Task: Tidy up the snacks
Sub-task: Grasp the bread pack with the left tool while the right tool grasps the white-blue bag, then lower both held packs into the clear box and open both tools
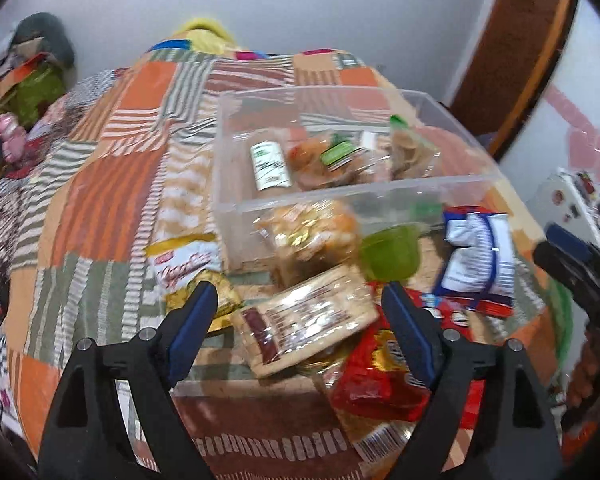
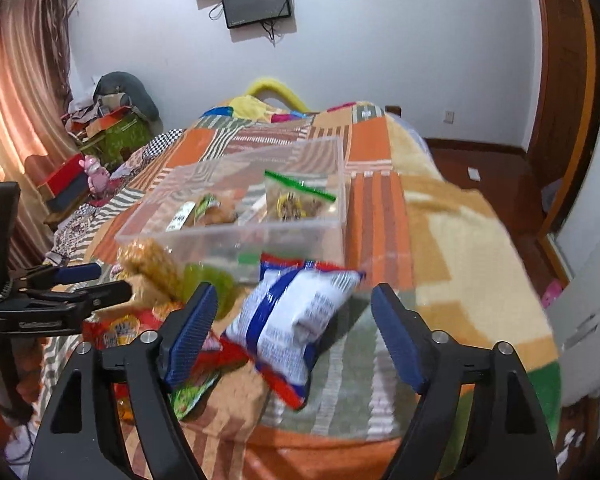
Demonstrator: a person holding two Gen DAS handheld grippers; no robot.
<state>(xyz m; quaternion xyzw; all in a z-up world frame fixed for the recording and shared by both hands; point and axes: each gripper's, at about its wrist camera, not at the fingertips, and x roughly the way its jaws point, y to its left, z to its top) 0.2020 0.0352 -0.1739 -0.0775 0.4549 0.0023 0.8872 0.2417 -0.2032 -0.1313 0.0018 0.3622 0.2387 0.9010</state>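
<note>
A clear plastic bin [image 1: 384, 190] [image 2: 228, 236] sits on the patchwork bedspread and holds several snack packs. In front of it lies a pile of snacks. My left gripper [image 1: 296, 300] is open over a clear pack of crackers [image 1: 308, 316], with a red packet [image 1: 380, 376] beside it. My right gripper [image 2: 294, 304] is open around a white-and-blue snack bag [image 2: 292, 320] [image 1: 476, 264], not touching it. A green cup [image 1: 390, 252] and an orange snack bag [image 1: 312, 232] lie by the bin's front wall.
The patchwork bedspread [image 2: 452, 240] drops off to the right towards a wooden floor [image 2: 492, 168]. Clutter and boxes [image 2: 112, 128] sit at the far left by a curtain. The left gripper shows in the right wrist view [image 2: 80, 280].
</note>
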